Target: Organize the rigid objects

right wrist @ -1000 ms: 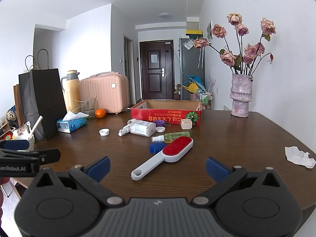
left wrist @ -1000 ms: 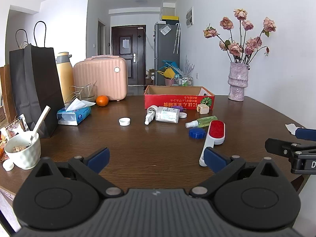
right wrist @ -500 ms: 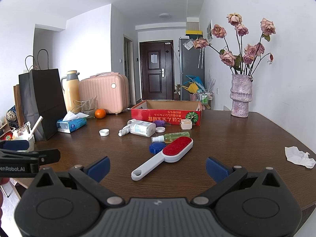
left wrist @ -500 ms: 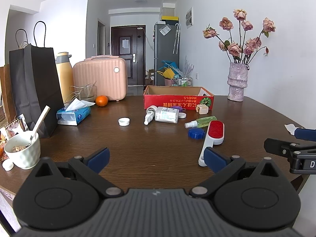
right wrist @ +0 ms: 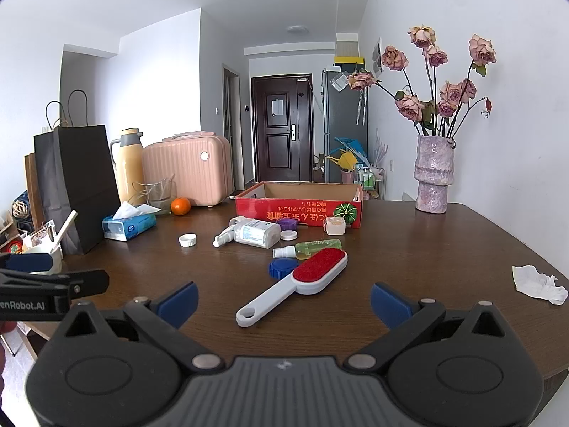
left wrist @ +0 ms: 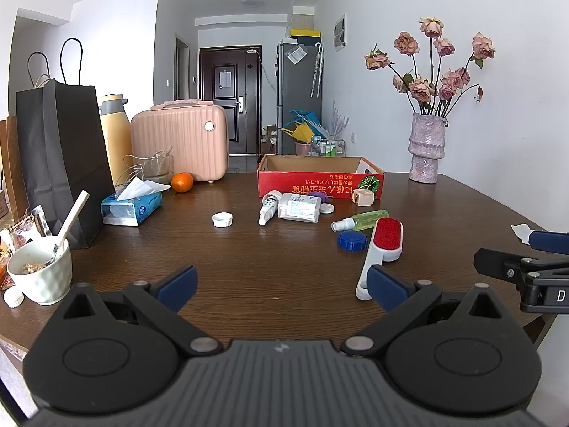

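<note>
A red cardboard box (right wrist: 298, 210) stands open at the table's far middle. In front of it lie a white pump bottle (right wrist: 254, 233), a green spray bottle (right wrist: 313, 248), a blue cap (right wrist: 282, 268), a white cap (right wrist: 187, 240), a purple lid (right wrist: 287, 224) and a small cream cube (right wrist: 335, 226). A red and white lint brush (right wrist: 295, 281) lies nearest, its handle toward me. My right gripper (right wrist: 282, 300) is open above the near table edge, just short of the brush handle. My left gripper (left wrist: 281, 283) is open too, with the lint brush (left wrist: 380, 249) by its right finger.
At the left stand a black paper bag (left wrist: 60, 156), a bowl with a spoon (left wrist: 41, 277), a tissue pack (left wrist: 131, 206), an orange (left wrist: 182, 182), a thermos and a pink case (left wrist: 179, 149). A vase of dried roses (right wrist: 432, 174) stands far right. A crumpled tissue (right wrist: 538, 283) lies at the right edge.
</note>
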`<state>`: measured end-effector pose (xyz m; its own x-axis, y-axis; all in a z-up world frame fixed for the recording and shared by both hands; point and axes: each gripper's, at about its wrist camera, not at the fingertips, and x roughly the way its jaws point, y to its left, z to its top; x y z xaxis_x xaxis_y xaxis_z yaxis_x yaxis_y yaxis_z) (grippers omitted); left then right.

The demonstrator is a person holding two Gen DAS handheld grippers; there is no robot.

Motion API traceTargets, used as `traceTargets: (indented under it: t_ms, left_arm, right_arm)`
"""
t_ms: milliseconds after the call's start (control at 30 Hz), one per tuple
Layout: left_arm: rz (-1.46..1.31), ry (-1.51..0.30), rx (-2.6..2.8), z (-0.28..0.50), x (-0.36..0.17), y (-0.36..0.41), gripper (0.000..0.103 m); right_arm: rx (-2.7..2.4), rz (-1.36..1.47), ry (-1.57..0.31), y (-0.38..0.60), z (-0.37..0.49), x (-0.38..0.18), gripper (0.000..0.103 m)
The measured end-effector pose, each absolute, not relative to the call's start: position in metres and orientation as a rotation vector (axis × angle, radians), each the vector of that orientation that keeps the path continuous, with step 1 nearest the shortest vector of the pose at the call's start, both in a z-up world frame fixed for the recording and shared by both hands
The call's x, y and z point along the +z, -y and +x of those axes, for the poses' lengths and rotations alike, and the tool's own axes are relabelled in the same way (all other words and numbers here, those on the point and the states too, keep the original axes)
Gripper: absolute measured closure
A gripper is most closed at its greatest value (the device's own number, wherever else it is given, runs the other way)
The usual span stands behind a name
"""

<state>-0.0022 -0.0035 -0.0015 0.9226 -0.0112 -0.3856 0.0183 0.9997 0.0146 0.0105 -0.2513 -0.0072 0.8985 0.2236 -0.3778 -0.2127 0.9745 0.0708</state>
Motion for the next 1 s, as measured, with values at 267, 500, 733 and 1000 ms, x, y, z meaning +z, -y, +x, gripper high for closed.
traceTargets:
  t_ms: [267, 500, 733, 1000]
  left_arm:
    - [0.018, -0.393, -0.018, -0.002, 0.001, 0.013, 0.0]
    - [0.005, -0.388, -0.018, 0.005, 0.001, 0.016, 0.0]
    - [-0.004, -0.412, -0.014, 0.031, -0.007, 0.008, 0.0]
    - [-0.027, -0.417, -0.025, 0.053, -0.012, -0.002, 0.0]
  right_arm:
    - [0.224, 0.026, -0.395, 0.251, 0.011, -0.007, 0.0]
    - [0.218, 0.011, -0.386, 0.249, 0.019, -0.003, 0.0]
    - [0.207, 0.006, -0.409, 0.244, 0.038, -0.011, 0.0]
    - [0.2, 0.005, -0.435, 0.238, 0.061, -0.018, 0.0]
